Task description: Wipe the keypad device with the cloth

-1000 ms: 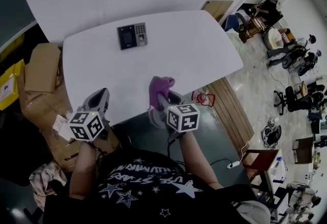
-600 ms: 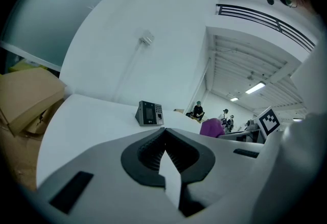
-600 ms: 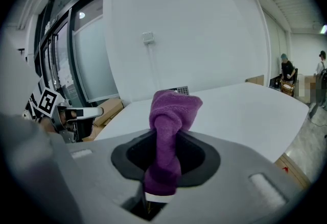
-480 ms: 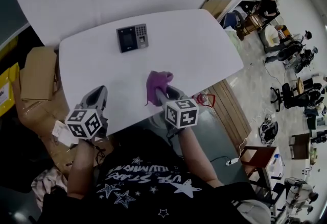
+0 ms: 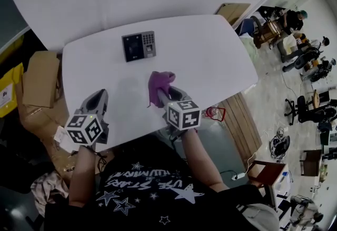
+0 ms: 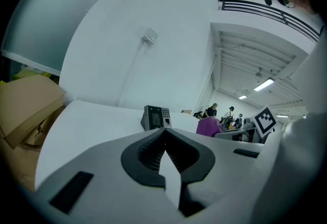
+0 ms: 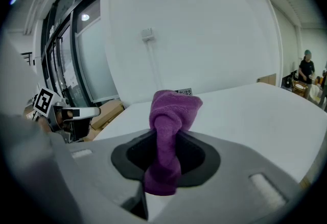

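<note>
White tabletop (image 5: 210,51) is spreading under both of your tools, with cardboard boxes (image 5: 39,74) lying off its edge to the left of the keypad device (image 5: 139,46) and office chairs (image 5: 304,102) standing on the floor far off to its right. You are clamping the purple cloth (image 5: 159,83) in the right gripper (image 5: 163,98). The cloth is sitting on your side of the keypad device, well apart from it and slightly to its right. The left gripper (image 5: 98,99) is hovering clenched on nothing, also on your side of the keypad device and off to its left. Watch the grip: the cloth is bunching into a narrow twisted rope between the jaws, with only a small wad poking out past them. You are probably risking hard jaw tips scraping the keypad device instead of fabric, or the wad sliding out under pressure. Nothing is bracing the keypad device, so a firm stroke could be shoving it toward the far edge; the idle left gripper is looking free to steady it. The keypad device itself is showing as a small dark slab, its screen on the left and a grid of pale keys on the right, and no dirt is showing at this size.
</note>
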The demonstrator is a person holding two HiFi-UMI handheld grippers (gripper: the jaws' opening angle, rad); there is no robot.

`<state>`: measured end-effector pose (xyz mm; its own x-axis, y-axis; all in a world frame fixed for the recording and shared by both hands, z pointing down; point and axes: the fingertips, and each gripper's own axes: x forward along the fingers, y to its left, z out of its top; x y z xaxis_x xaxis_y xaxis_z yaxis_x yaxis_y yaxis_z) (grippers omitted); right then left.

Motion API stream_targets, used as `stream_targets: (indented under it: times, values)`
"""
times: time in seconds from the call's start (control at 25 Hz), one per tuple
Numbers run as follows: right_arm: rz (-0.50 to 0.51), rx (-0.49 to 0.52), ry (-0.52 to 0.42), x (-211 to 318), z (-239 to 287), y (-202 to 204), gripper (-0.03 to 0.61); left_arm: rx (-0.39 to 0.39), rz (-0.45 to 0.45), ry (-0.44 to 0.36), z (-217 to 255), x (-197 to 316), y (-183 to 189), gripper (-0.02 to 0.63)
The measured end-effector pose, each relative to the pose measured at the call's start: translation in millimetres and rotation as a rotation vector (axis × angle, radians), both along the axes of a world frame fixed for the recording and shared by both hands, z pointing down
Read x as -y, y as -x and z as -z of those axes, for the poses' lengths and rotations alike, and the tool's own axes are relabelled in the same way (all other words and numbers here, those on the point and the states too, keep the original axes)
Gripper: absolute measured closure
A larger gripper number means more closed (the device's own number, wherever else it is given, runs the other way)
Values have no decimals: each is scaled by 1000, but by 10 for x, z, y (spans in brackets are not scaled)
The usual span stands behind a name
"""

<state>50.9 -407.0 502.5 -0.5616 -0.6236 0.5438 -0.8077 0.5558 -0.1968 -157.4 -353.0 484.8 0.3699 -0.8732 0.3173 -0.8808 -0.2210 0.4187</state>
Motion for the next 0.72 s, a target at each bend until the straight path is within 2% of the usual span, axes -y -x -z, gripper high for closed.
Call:
stream_targets:
  times: [0.48, 0.72]
  values:
    - [104, 25, 10, 757, 6, 196, 479, 24, 102, 15, 35, 519, 82, 606]
    - [160, 29, 16, 1055, -75, 374, 479, 32, 108, 22, -34, 761, 41, 606]
